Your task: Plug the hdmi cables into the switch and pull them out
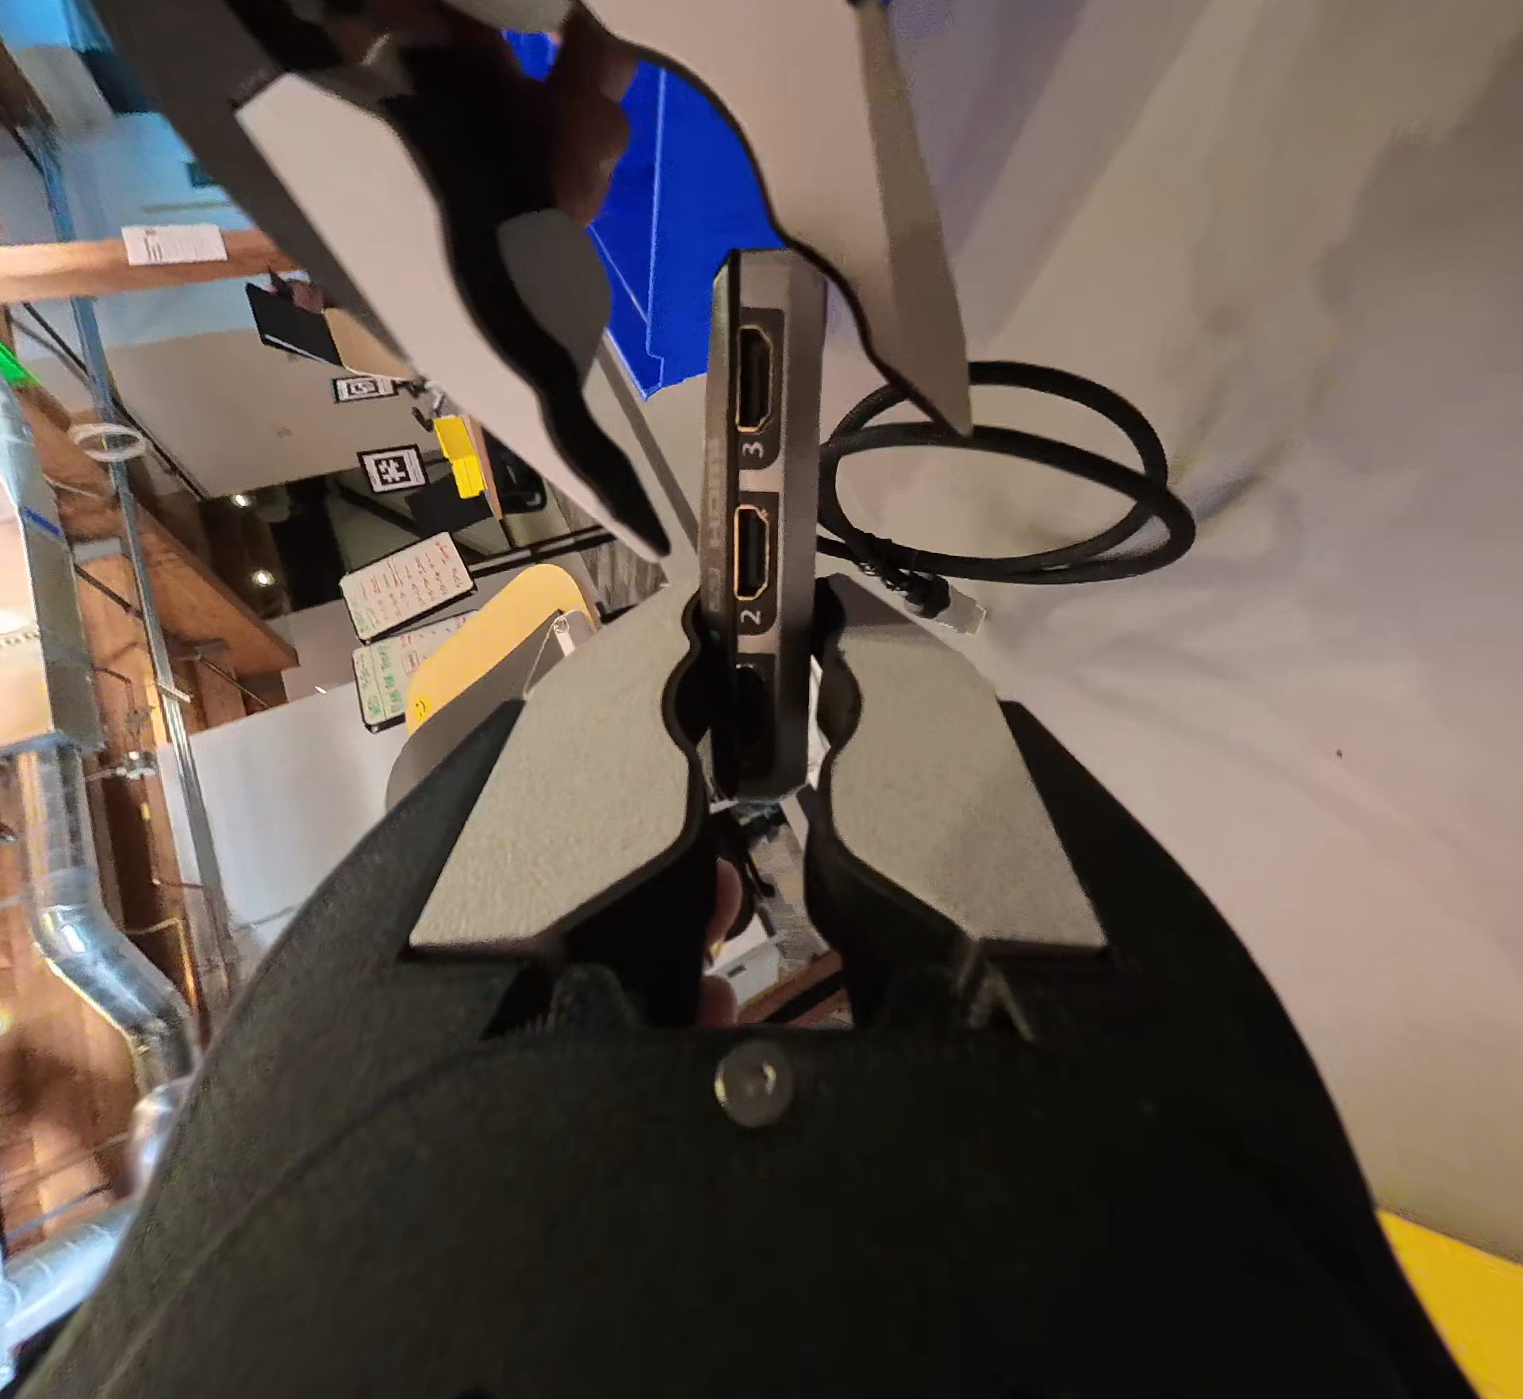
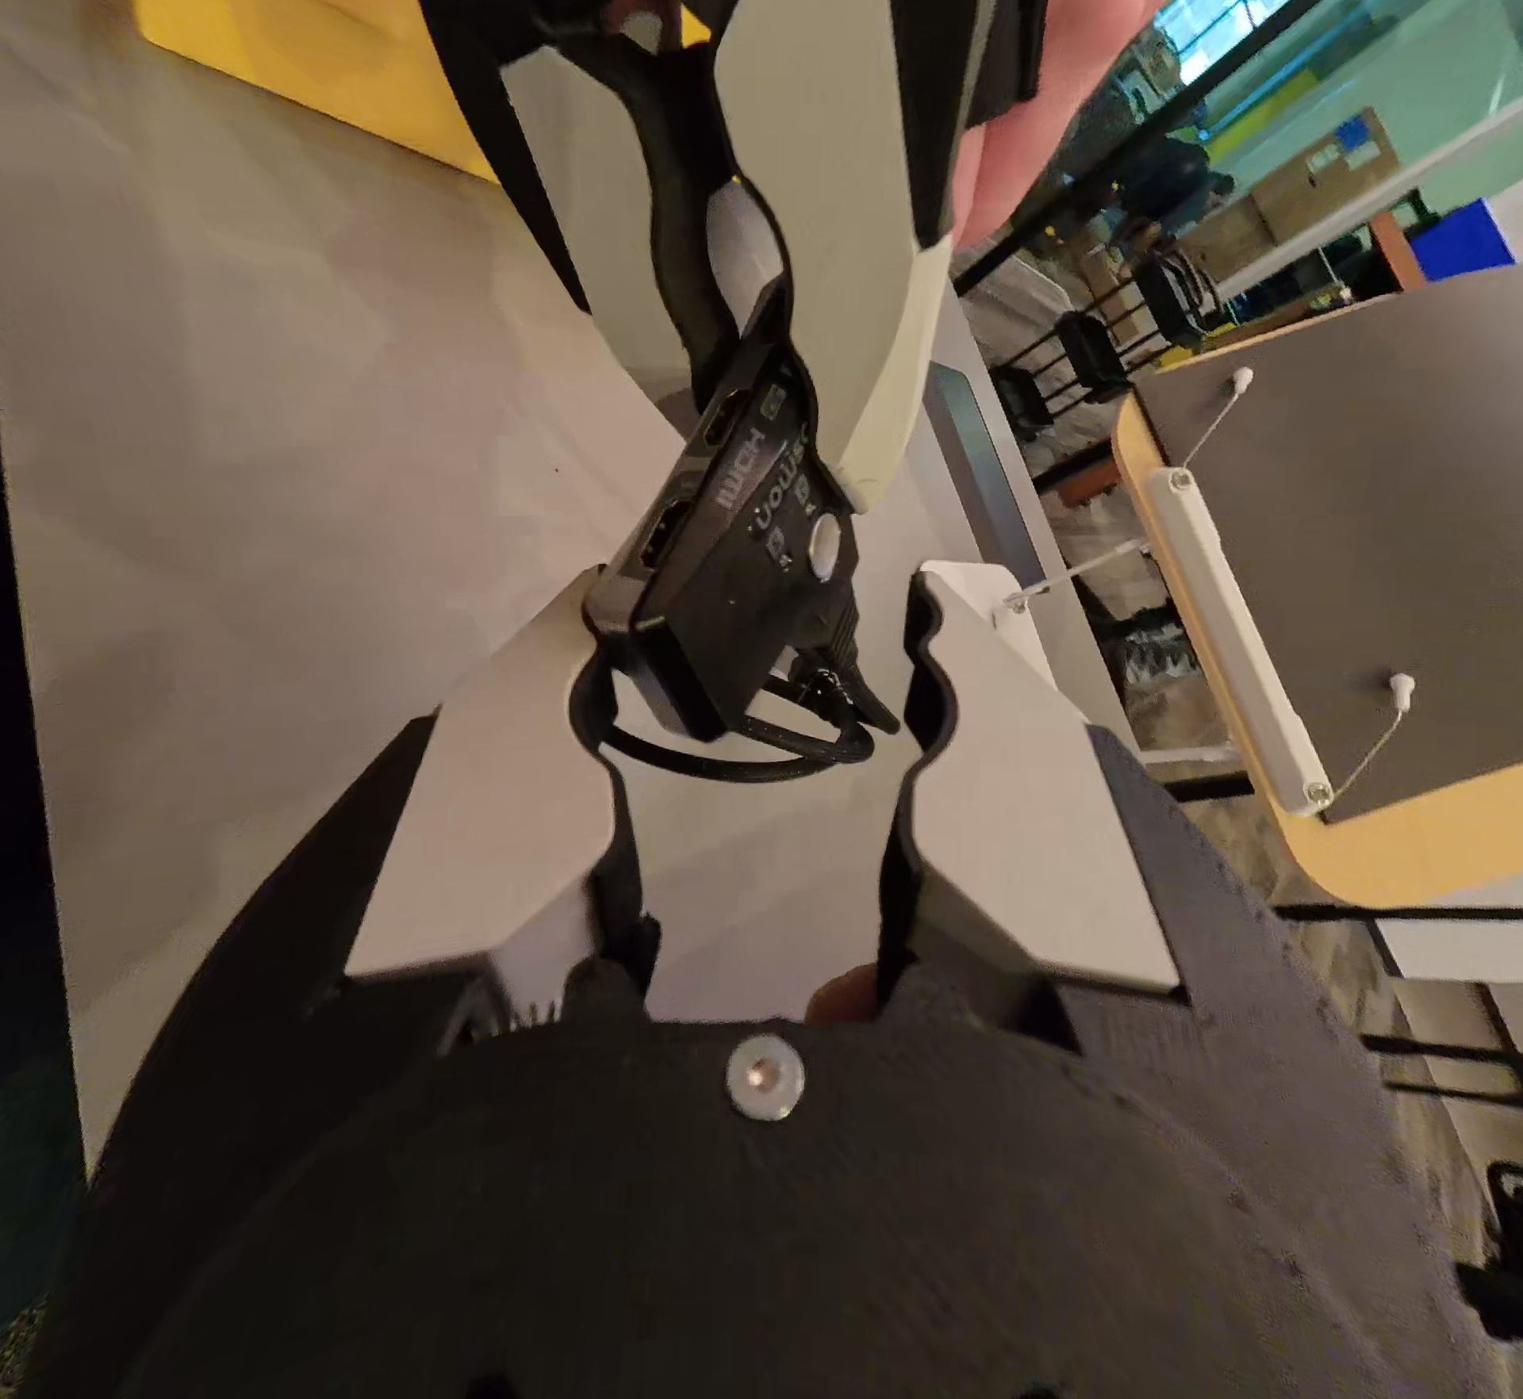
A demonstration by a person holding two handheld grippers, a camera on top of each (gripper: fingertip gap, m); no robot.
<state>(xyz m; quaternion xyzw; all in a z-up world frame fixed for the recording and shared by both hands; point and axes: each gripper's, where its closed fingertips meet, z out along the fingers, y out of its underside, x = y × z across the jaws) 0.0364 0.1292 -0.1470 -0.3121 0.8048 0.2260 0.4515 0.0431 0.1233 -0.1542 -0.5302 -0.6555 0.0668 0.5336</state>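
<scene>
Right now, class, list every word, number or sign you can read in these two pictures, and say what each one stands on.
I won't copy out any writing, so here is only what bears it.
On the switch: white marks beside its ports, sharp in the left view.
On its top face, right view: white lettering and small symbols.
On the square black-and-white tag: a pattern, not words.
On the handwritten cards: too blurred to read.
On the paper sheet: too small to read.

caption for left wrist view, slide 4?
Left gripper clamps the HDMI switch, ports empty; right gripper open above it.
</scene>
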